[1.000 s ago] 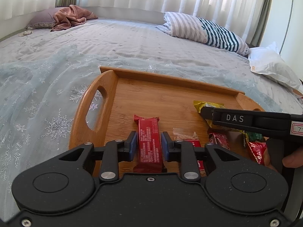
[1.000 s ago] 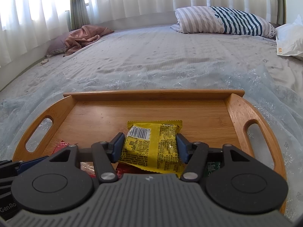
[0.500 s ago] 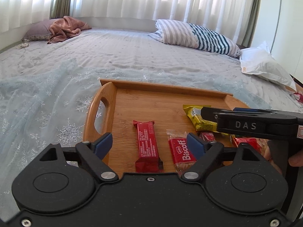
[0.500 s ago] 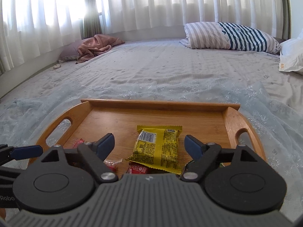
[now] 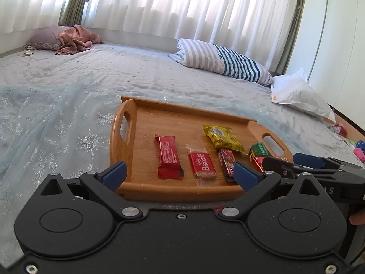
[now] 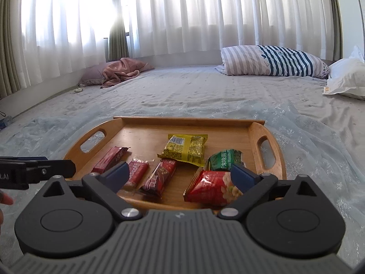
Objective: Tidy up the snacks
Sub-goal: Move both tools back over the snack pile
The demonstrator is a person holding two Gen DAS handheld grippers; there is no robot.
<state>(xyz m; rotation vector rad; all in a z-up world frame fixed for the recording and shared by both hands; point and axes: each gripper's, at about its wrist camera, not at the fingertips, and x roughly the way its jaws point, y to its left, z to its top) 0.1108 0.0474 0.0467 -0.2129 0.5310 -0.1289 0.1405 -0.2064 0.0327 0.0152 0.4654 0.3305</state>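
snacks lie in a row on the wooden tray, and the tray sits on the bed on a thin blue cloth with snowflakes. from the left wrist view, the left tool is spread wide and holds nothing, just in front of the near rim of the tray. past it lie the red bar, the biscoff pack, the dark red bar, the yellow pack and the green pack. the yellow pack rests partly on top of the dark red bar. this view shows only a small bit of the last red snack, because the right tool sticks in from the right side and hides it. the right wrist view shows it well: a red nut pack at the near right corner, touching the green pack. the right tool is spread wide too, with nothing between its blue fingers. only the left view shows some small bright things on the bed at the far right. both views show a striped pillow, a pink blanket, a white bag and white curtains.
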